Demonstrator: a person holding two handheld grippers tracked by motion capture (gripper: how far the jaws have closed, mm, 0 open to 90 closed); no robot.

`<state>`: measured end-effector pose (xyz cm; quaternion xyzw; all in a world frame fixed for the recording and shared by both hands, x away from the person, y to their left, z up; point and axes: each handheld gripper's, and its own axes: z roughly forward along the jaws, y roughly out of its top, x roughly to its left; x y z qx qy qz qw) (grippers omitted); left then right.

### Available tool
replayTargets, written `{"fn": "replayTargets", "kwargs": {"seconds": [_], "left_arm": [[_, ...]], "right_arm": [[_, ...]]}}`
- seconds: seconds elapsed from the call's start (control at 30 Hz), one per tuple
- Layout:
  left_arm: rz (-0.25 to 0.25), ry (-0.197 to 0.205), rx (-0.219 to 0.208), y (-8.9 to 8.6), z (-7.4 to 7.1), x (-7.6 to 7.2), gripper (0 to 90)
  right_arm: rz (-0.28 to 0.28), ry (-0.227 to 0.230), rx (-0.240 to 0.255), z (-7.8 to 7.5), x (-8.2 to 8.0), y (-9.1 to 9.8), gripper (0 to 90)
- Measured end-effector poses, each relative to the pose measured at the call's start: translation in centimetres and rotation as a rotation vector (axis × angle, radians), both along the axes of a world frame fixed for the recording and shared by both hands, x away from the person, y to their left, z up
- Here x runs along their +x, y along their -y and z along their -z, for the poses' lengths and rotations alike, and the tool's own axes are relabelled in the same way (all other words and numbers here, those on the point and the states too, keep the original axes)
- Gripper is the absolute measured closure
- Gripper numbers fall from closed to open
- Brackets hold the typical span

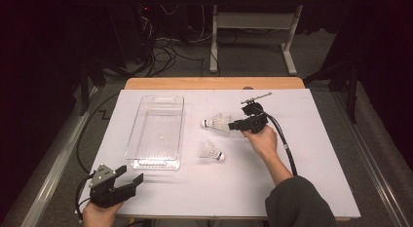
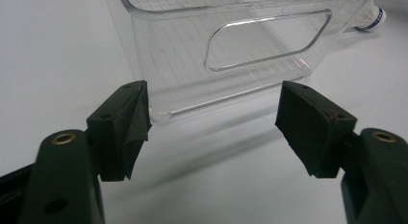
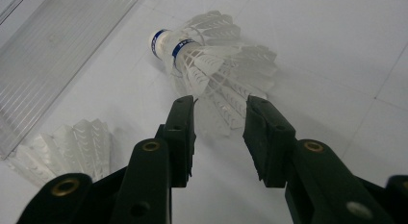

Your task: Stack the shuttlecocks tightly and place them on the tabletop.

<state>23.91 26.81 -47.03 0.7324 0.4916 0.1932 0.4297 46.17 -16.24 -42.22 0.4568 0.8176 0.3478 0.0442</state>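
Here the right gripper [image 1: 233, 124], jaws partly open, holds nothing, just right of the far shuttlecock [image 1: 217, 122] lying right of the tray [image 1: 157, 131]. The left gripper [image 1: 130, 177] gapes empty, near-left.

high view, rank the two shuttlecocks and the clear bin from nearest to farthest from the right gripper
1. Far shuttlecock: just left of the right gripper, right at its jaws.
2. Near shuttlecock: closer to the person, below and left of the gripper.
3. Clear bin: farthest left, beyond both shuttlecocks.
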Motion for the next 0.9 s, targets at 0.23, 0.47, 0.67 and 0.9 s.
{"fn": "replayTargets", "kwargs": {"seconds": [0.23, 0.47, 0.67, 0.9], "left_arm": [[0.004, -0.001, 0.002, 0.03, -0.02, -0.04, 28.9], [0.003, -0.001, 0.001, 0.05, 0.0, -0.03, 28.9], [0.003, -0.001, 0.003, 0.05, 0.0, -0.04, 28.9], [0.003, -0.001, 0.002, 0.04, -0.01, -0.04, 28.9]], "right_arm": [[0.007, 0.006, -0.001, -0.08, -0.31, 0.27, 62.9], [0.012, 0.005, -0.001, -0.04, -0.36, 0.43, 62.6], [0.013, 0.009, -0.003, -0.01, -0.38, 0.49, 62.3], [0.014, 0.015, -0.001, -0.02, -0.43, 0.49, 62.2]]}}
